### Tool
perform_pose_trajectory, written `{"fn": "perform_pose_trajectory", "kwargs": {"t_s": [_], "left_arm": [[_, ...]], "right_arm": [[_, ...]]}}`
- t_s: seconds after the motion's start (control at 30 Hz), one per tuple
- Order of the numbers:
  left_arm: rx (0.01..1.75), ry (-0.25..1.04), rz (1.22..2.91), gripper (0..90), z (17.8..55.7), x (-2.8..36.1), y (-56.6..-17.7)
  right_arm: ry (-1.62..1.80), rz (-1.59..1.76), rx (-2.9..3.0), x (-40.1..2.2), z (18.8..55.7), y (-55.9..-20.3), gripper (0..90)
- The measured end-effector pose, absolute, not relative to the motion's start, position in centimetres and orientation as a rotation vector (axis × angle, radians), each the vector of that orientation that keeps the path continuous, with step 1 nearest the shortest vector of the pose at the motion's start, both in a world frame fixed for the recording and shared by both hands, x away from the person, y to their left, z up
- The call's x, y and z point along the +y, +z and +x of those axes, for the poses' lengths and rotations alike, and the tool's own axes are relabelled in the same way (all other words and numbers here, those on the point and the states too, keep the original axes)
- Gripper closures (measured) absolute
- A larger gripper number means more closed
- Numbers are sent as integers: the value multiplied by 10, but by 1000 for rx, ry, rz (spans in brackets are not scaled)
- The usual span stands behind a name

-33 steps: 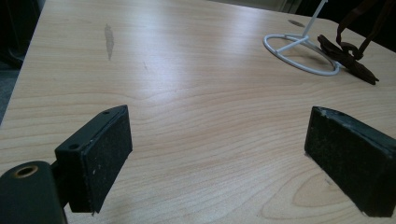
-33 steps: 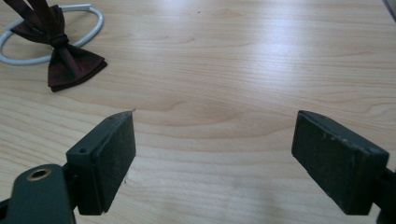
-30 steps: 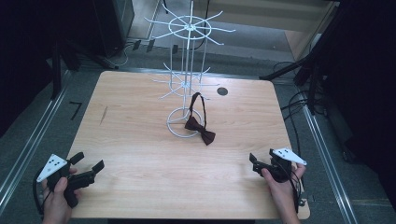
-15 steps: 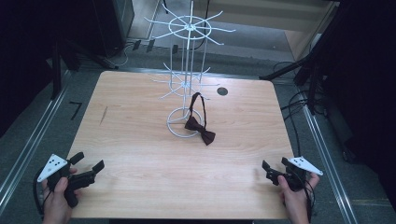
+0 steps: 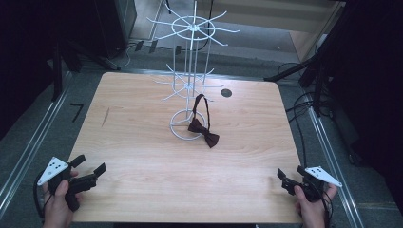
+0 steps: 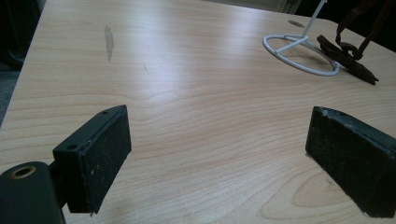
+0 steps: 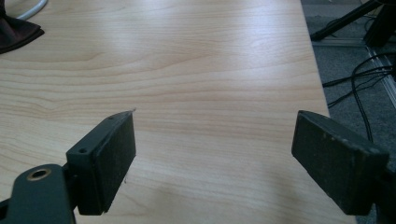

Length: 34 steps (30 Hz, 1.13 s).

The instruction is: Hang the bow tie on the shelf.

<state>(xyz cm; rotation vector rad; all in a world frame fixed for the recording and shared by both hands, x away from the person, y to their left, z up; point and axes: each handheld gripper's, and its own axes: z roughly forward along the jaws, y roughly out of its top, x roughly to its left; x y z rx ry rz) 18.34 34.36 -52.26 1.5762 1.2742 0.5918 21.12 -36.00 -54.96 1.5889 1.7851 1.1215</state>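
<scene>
A dark brown bow tie lies on the wooden table, against the base ring of a white wire rack. Its strap loops up to one of the rack's low arms. In the left gripper view the bow tie and rack base sit far off at the upper right. My left gripper is open and empty at the near left corner, and its pads stand wide apart. My right gripper is open and empty at the near right corner, with the bow tie at the far left.
A small black round hole sits in the table behind the rack. A dark streak marks the wood at the left. Cables lie on the floor past the right edge, close to my right gripper.
My right gripper has drawn back toward the near right corner of the table. The left gripper, bow tie and rack have stayed still.
</scene>
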Motion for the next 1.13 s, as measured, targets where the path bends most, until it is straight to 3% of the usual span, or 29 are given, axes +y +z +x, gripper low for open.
{"fn": "perform_pose_trajectory", "kwargs": {"t_s": [1.13], "left_arm": [[1274,574,1585,70,185,344,-523]], "right_arm": [[1087,1637,1762,-383,198,-552,141]]}}
